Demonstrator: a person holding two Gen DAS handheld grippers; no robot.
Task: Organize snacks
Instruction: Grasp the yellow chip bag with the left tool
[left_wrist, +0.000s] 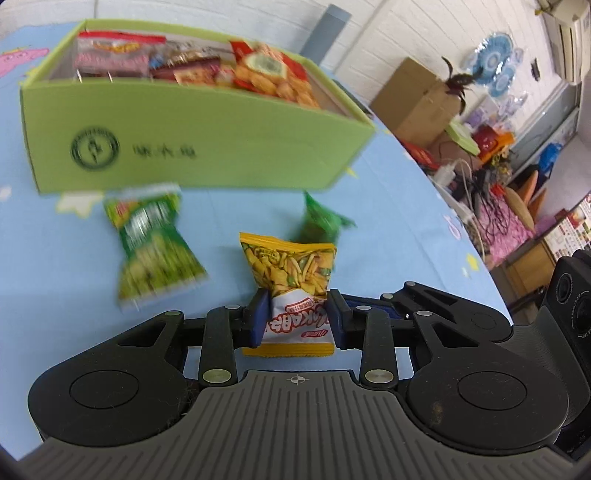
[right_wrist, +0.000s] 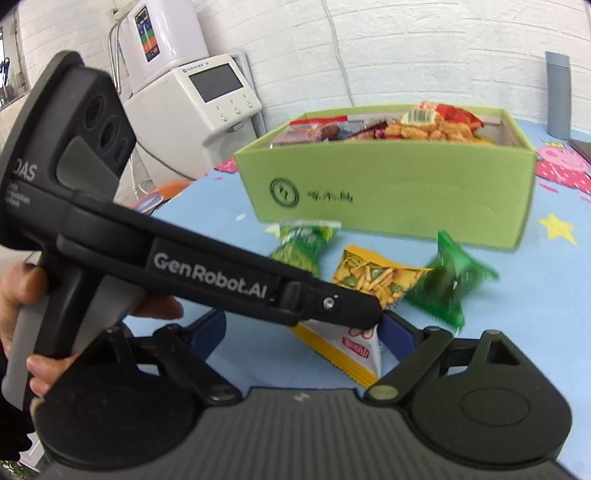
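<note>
A yellow snack packet (left_wrist: 291, 266) stands on the blue tablecloth, and my left gripper (left_wrist: 297, 317) is shut on its white lower half. In the right wrist view the same yellow packet (right_wrist: 373, 277) pokes out past the left gripper (right_wrist: 365, 314), which a hand holds. My right gripper (right_wrist: 306, 332) is open just behind it, blue pads wide apart and holding nothing. A light green pea packet (left_wrist: 155, 243) (right_wrist: 303, 243) and a dark green packet (left_wrist: 321, 221) (right_wrist: 450, 284) lie loose in front of the green box (left_wrist: 221, 147) (right_wrist: 388, 192), which holds several snack bags.
The blue cartoon tablecloth (left_wrist: 388, 206) ends at a curved edge on the right, with cardboard boxes (left_wrist: 417, 96) and cable clutter beyond it. A white dispenser machine (right_wrist: 207, 96) stands past the table's far left. A grey cylinder (right_wrist: 557, 96) stands behind the box.
</note>
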